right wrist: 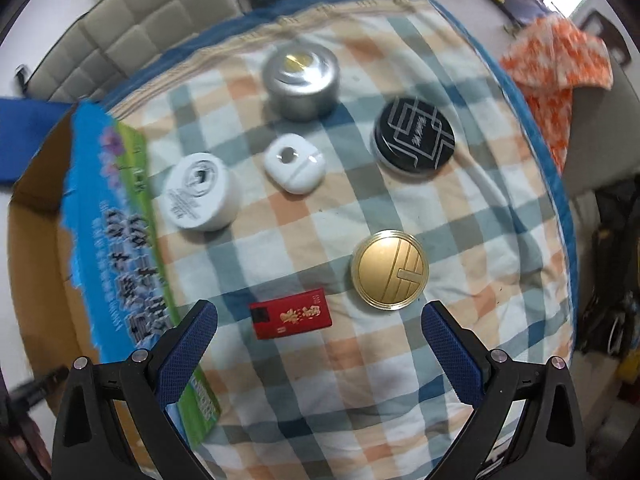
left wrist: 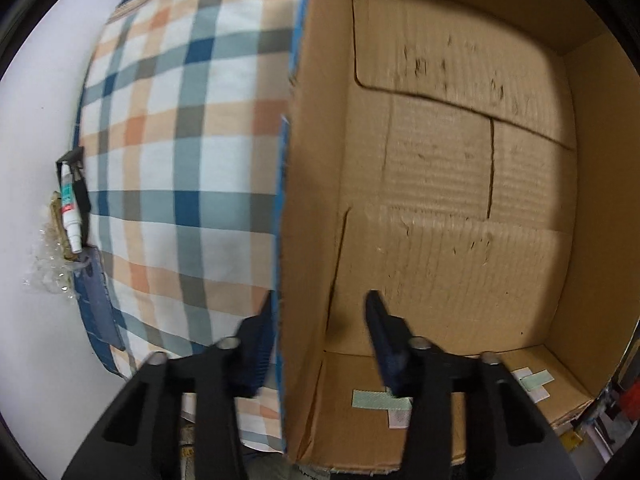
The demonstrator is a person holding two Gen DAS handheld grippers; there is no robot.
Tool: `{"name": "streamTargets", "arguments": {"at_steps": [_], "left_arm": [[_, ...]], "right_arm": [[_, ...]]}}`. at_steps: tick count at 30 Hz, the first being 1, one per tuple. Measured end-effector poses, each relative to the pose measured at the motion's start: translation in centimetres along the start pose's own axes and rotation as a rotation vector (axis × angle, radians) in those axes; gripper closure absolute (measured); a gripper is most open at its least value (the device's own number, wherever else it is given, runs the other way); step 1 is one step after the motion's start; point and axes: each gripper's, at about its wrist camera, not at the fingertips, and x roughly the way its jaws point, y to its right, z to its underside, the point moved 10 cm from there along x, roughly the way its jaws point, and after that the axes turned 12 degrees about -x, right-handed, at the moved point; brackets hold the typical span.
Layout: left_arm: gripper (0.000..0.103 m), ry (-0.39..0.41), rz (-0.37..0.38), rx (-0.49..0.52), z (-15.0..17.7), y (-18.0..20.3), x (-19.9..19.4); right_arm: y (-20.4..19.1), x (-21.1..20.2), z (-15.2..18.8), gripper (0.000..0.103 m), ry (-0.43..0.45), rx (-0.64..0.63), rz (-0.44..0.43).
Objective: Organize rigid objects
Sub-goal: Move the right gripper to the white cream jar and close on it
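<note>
Checked cloth, blue-and-green printed carton

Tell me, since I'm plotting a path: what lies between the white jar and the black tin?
The small white case, seen in the right wrist view, between white jar and black tin.

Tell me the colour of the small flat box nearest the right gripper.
The small flat box is red with gold lettering, clearest in the right wrist view.
</note>
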Motion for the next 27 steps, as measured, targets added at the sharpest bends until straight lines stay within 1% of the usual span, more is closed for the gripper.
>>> {"name": "streamTargets", "arguments": {"at_steps": [2, 5, 7, 10, 12, 17, 21, 25, 27], "left_arm": [[0.081, -0.004, -0.012, 0.001, -0.1, -0.2, 0.5], [0.09, -0.002, -0.029, -0.007, -0.4, -0.7, 1.2], [0.09, -0.012, -0.018, -0.016, -0.4, -0.9, 1.5], [0.091, -0.016, -0.011, -0.017, -0.5, -1.0, 1.7], [0.091, -0.018, -0.009, -0.019, -0.6, -1.0, 1.8], [0.091, -0.024, 0.002, -0.031, -0.7, -1.6, 2.4], [0.092, -0.031, 0.014, -0.042, -0.4, -2.1, 2.6], [0.092, -0.031, 0.013, -0.043, -0.4, -2.3, 2.7], [0.092, -0.032, 0.01, -0.042, -0.4, -2.3, 2.8]], "right_arm": [[-0.5, 0.5, -0.7, 0.0, 0.005, 0.025, -0.041], [-2.4, 0.7, -2.7, 0.0, 0.036, 0.016, -0.093], [-4.2, 0.9, -4.3, 0.0, 0.056, 0.017, -0.139], [-6.3, 1.8, -6.3, 0.0, 0.054, 0.04, -0.189], [-7.1, 2.6, -7.4, 0.0, 0.047, 0.055, -0.203], [-8.3, 4.4, -9.5, 0.008, 0.022, 0.079, -0.219], [-8.9, 6.0, -10.2, 0.017, -0.021, 0.107, -0.255], [-9.5, 8.5, -10.3, 0.021, -0.078, 0.117, -0.254], [-9.6, 9.5, -10.0, 0.027, -0.113, 0.116, -0.235]]}}
